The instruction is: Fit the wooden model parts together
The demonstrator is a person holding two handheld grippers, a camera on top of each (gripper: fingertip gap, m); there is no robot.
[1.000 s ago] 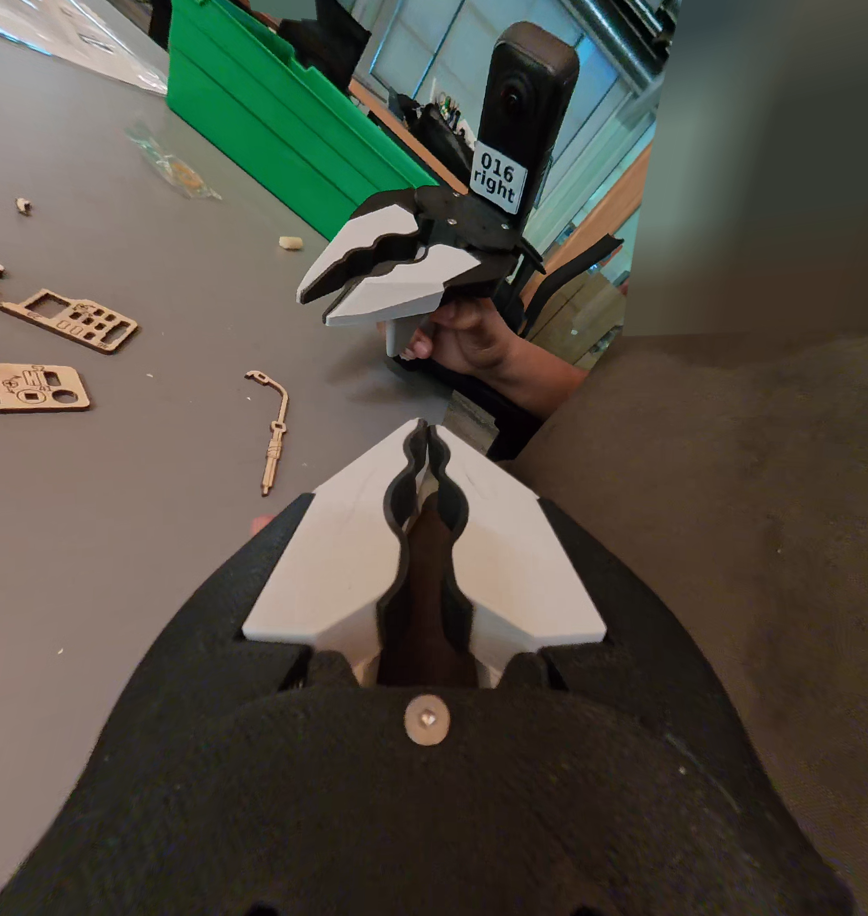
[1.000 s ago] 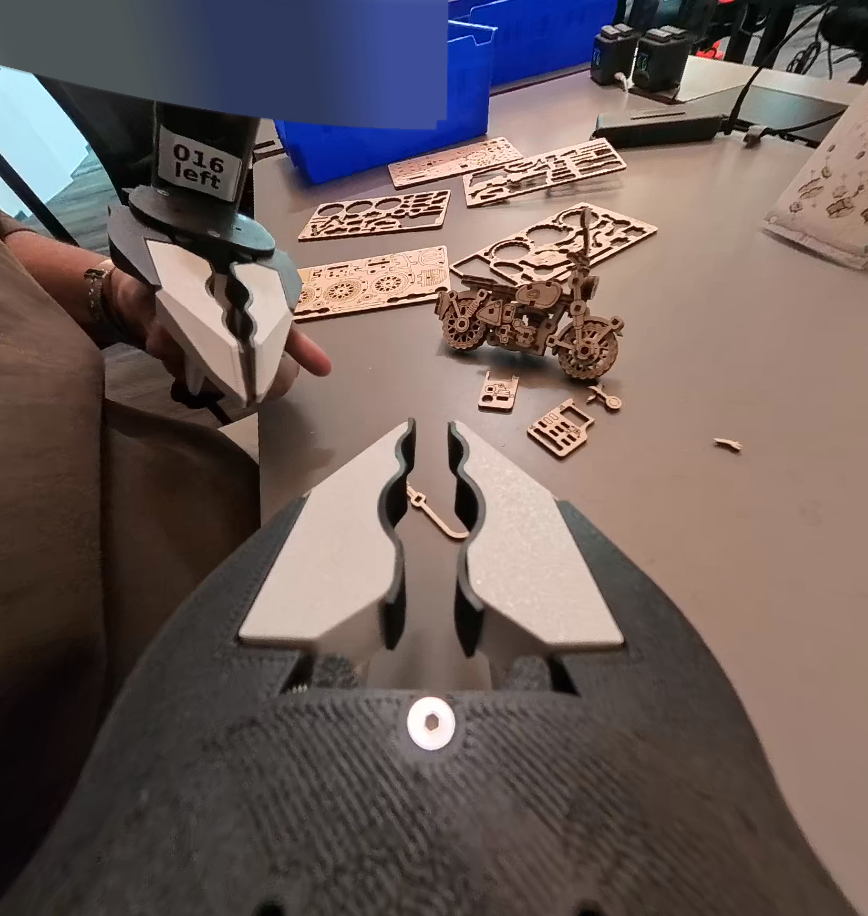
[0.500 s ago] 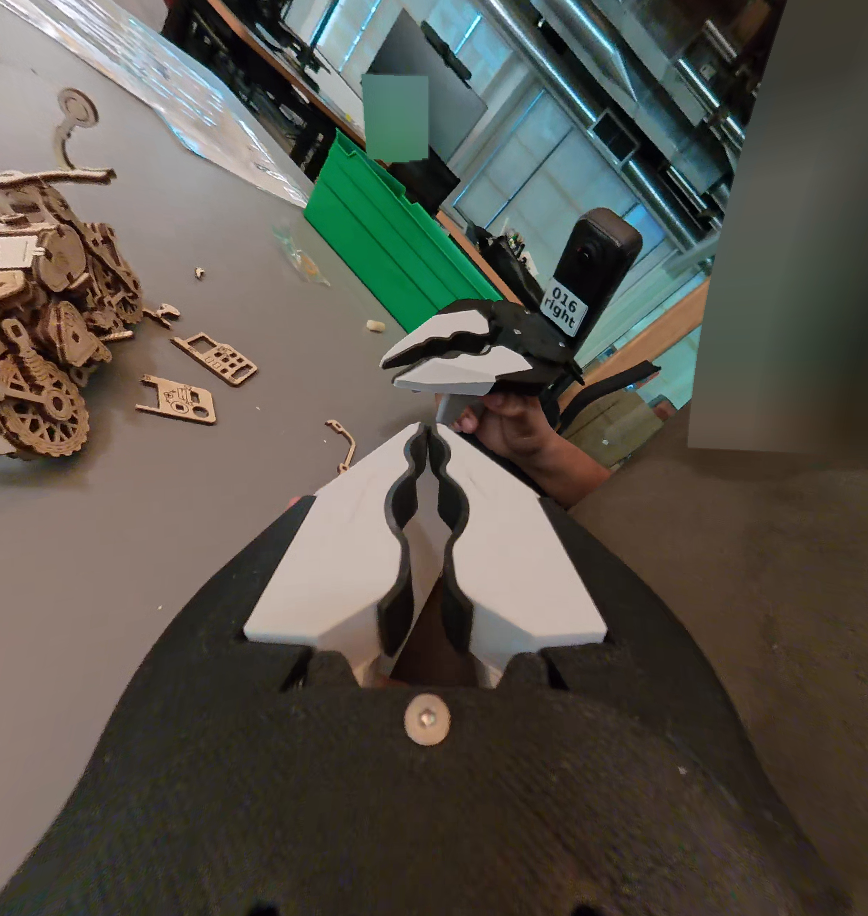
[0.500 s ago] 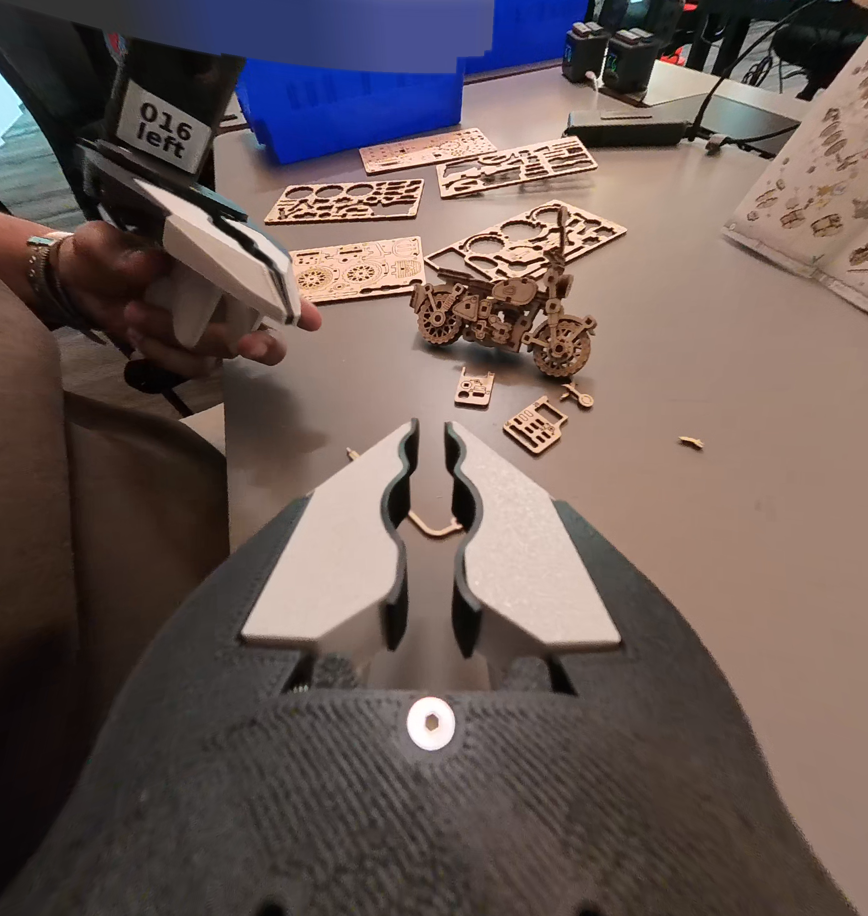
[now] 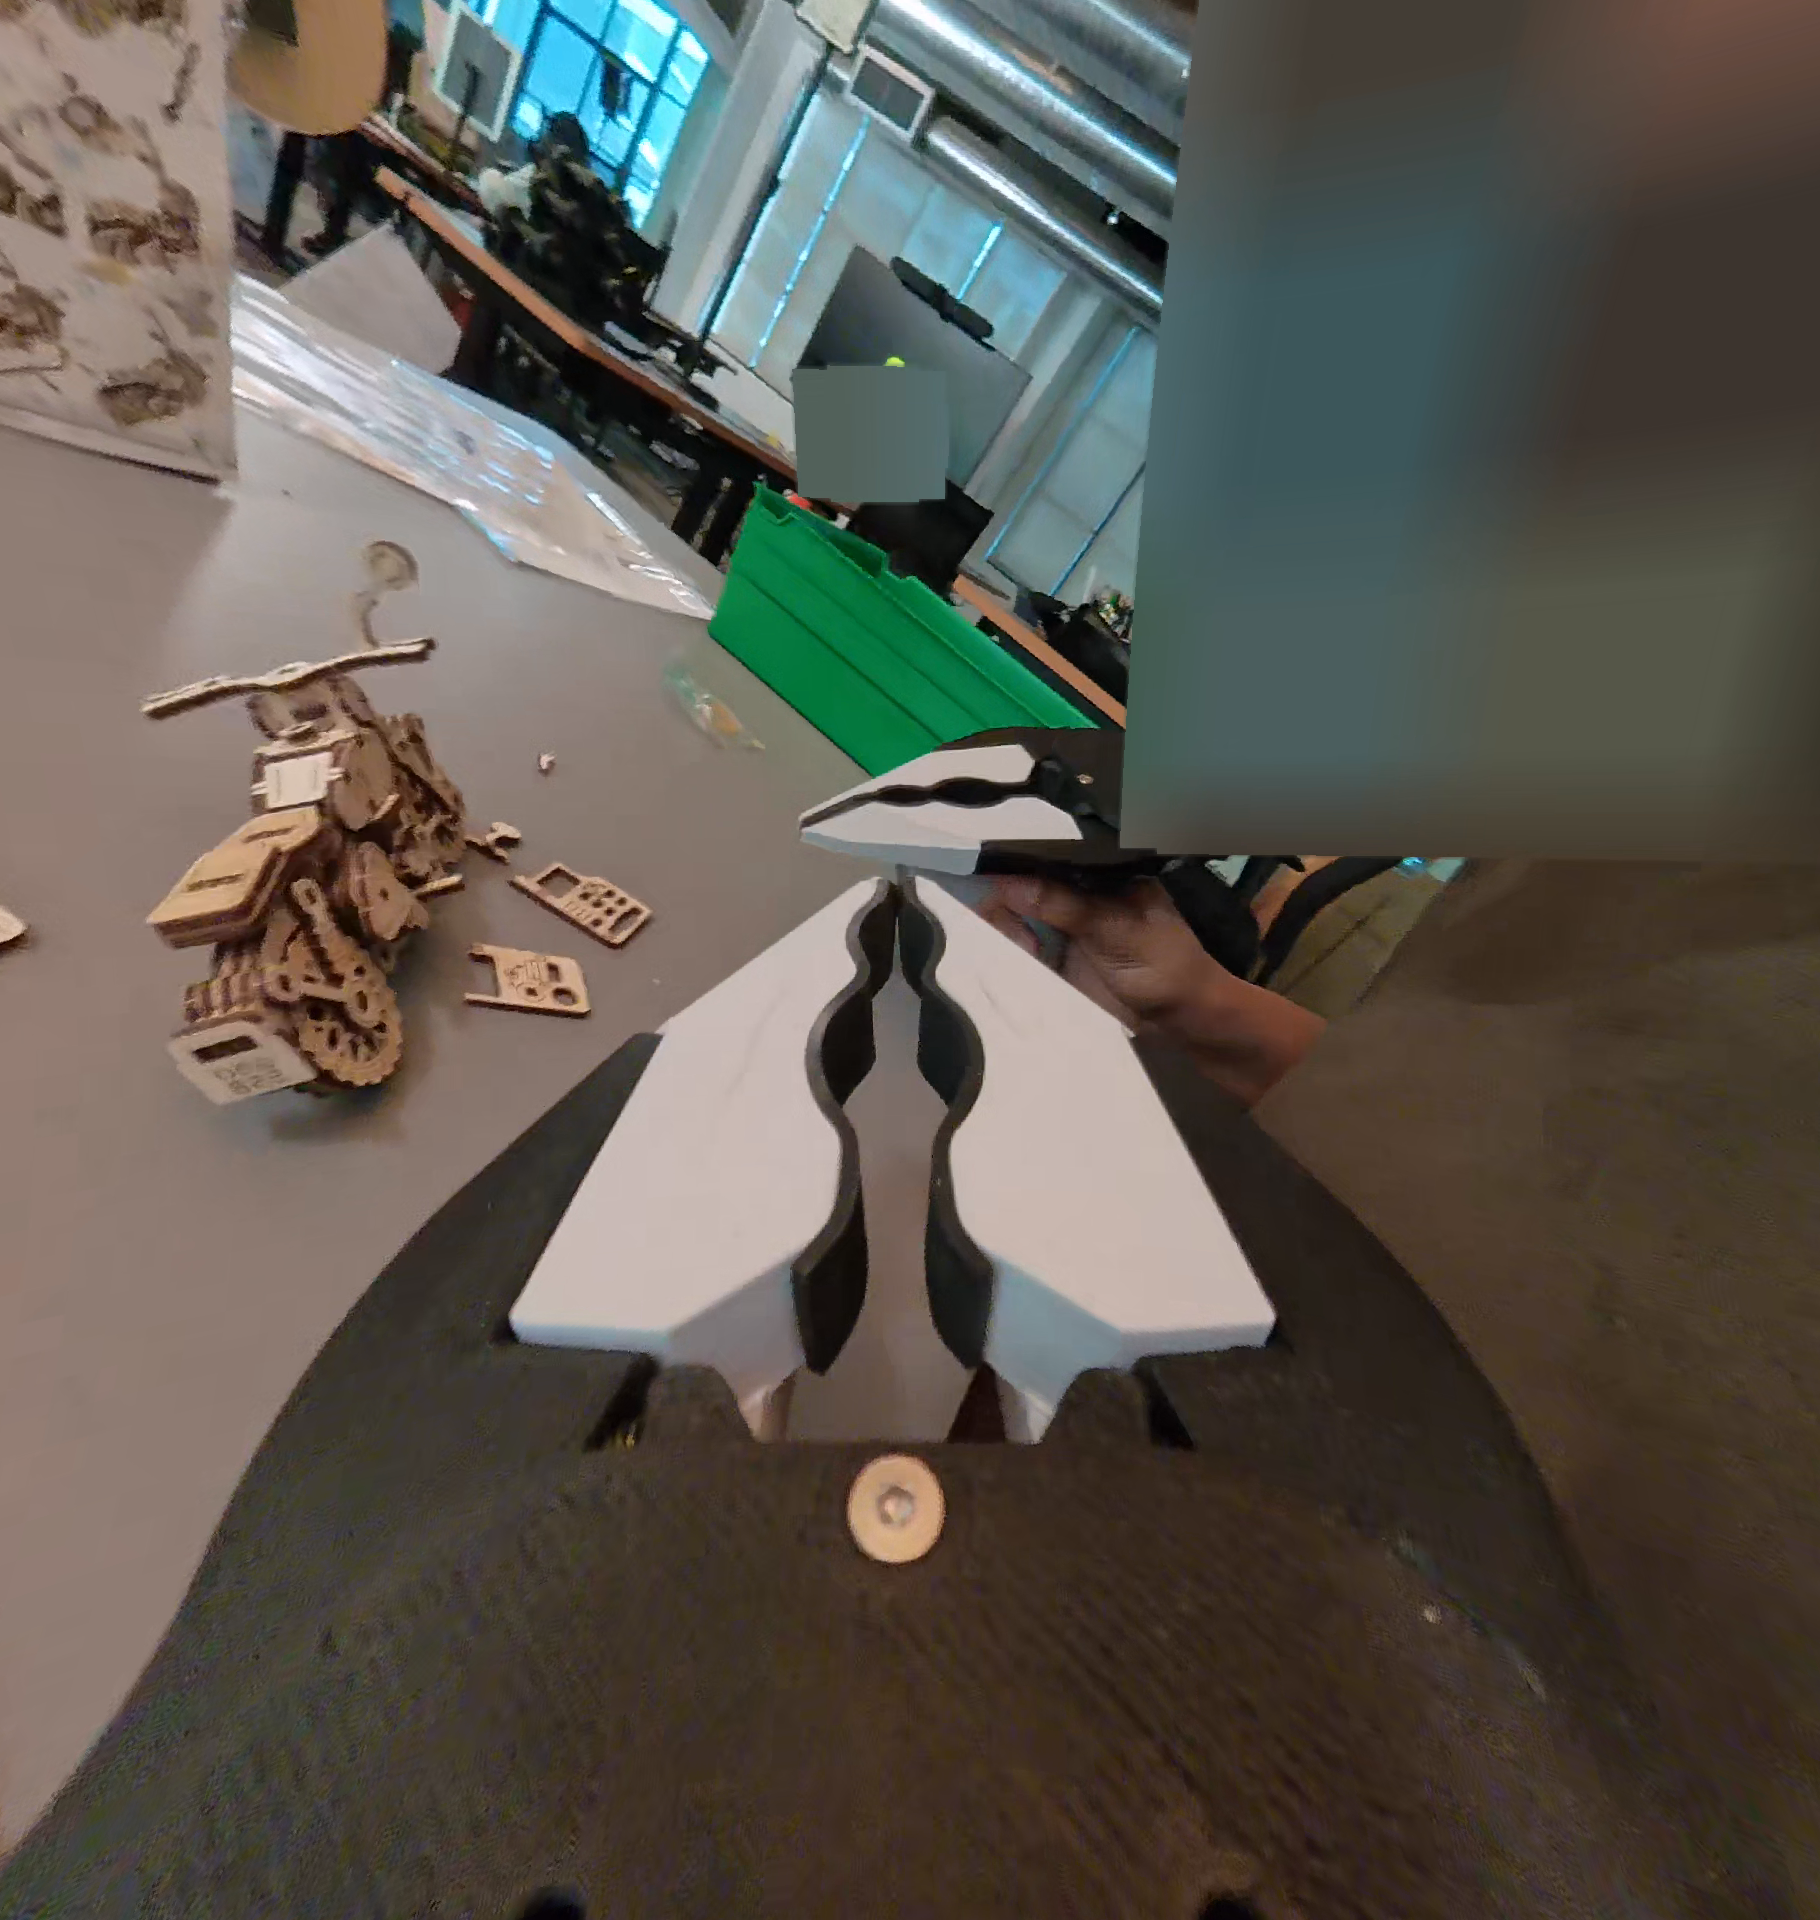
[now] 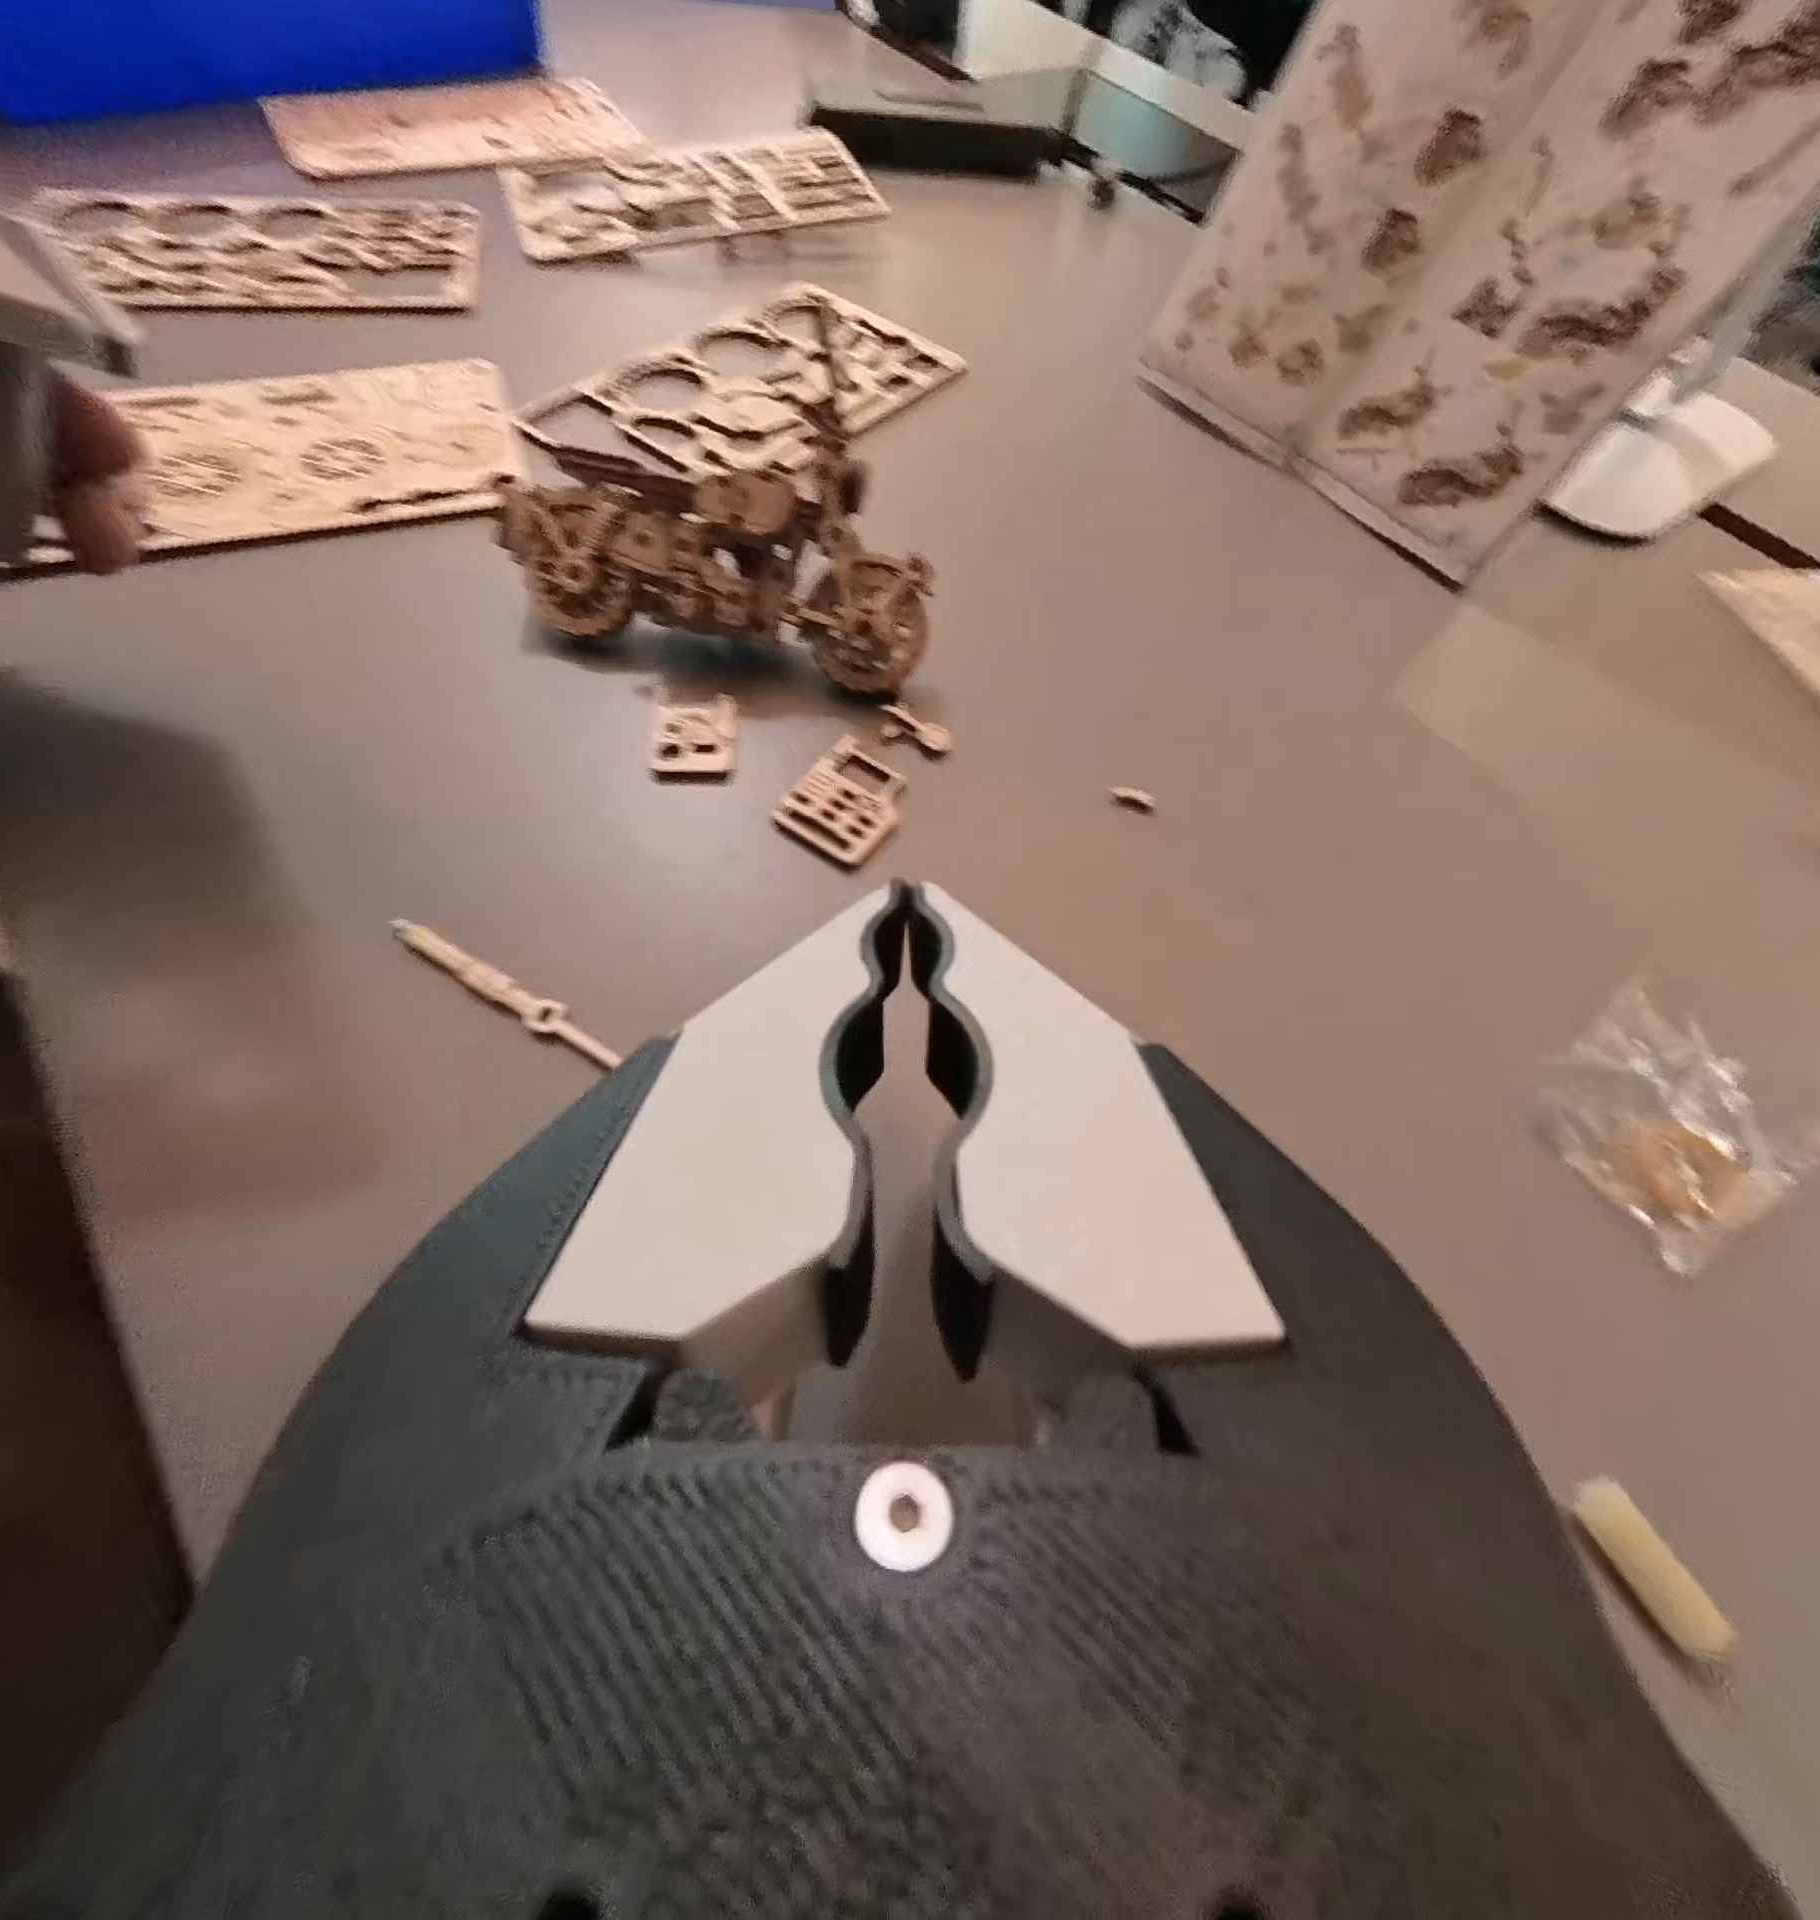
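Note:
A wooden model motorcycle (image 6: 719,551) stands on the grey table; it also shows in the left wrist view (image 5: 293,894). Two small flat wooden parts (image 6: 844,805) (image 6: 693,736) lie in front of it, also seen in the left wrist view (image 5: 582,902) (image 5: 528,979). A thin hooked wooden rod (image 6: 501,995) lies just left of my right gripper (image 6: 908,896), which is shut and empty above the table. My left gripper (image 5: 893,891) is shut and empty near the table's edge. The right gripper also shows in the left wrist view (image 5: 833,826), just beyond the left one's tips.
Several cut-out wooden sheets (image 6: 293,473) lie behind the motorcycle. A printed box (image 6: 1488,260) stands at the right. A small plastic bag (image 6: 1664,1132) and a pale stick (image 6: 1654,1590) lie at the right. A green bin (image 5: 864,644) stands at the table's far side. My hands' fingertips stand some 15 centimeters from each other. The thin hooked wooden rod (image 6: 501,995) is about 10 centimeters from my right fingertips.
My right gripper has shut and swung right over the table, past the hooked rod. My left gripper has turned left, bringing the motorcycle into its view; it stays shut.

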